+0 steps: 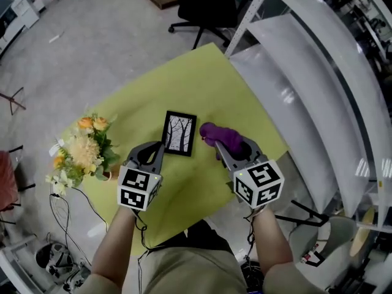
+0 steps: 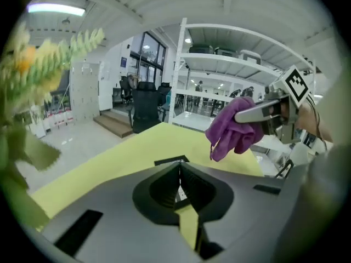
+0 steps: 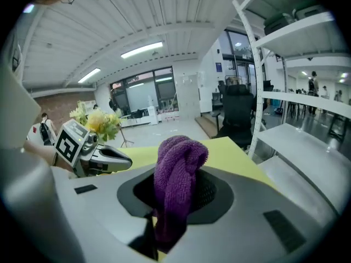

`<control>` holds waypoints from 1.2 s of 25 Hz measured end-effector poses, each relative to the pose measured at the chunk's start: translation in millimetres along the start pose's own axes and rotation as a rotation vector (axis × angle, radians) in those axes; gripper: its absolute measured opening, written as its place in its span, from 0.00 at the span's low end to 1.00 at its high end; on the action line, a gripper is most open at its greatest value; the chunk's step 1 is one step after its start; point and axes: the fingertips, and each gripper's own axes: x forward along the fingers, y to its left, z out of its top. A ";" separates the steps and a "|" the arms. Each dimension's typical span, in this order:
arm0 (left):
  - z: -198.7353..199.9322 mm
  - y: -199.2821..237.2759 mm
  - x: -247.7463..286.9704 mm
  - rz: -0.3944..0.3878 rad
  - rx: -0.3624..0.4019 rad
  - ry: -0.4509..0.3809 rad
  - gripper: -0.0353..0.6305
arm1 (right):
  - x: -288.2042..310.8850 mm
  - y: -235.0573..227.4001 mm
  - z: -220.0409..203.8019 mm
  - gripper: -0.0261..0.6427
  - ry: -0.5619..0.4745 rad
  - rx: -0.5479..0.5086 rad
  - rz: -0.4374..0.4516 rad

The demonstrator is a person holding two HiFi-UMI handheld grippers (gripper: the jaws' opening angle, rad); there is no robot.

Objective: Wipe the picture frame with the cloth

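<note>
Cloth pinched and raised beside the frame

Shelving (image 1: 318, 72) of white metal fills the right side of the head view, next to a table under a yellow-green cover (image 1: 202, 84). A black office chair (image 1: 205, 5) stands on the floor beyond the table's far corner. At the table's left edge sits a bunch of yellow and orange flowers (image 1: 82, 149).

Near the middle of the cover is the picture frame (image 1: 179, 133), black-rimmed, with a drawing of bare trees. The left gripper (image 1: 160, 146) points at its near left edge. Its jaws are drawn together with only a slit between them and nothing clamped. Whether the tips touch the frame cannot be told.

The right gripper (image 1: 223, 150) is just right of the frame. Its jaws are closed on the purple cloth (image 1: 223, 136), which bunches up out of them in a thick fold, close to the frame's right edge.
</note>
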 end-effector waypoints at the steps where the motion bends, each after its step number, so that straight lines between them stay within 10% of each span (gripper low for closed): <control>1: 10.6 -3.4 -6.7 0.005 0.032 -0.014 0.06 | -8.8 1.3 9.8 0.19 -0.024 0.003 -0.004; 19: 161.4 -61.0 -189.2 0.115 0.186 -0.367 0.06 | -179.5 74.5 129.3 0.19 -0.360 -0.060 0.019; 30: 186.5 -90.6 -252.0 0.134 0.220 -0.453 0.07 | -242.0 106.9 162.0 0.19 -0.490 -0.102 0.009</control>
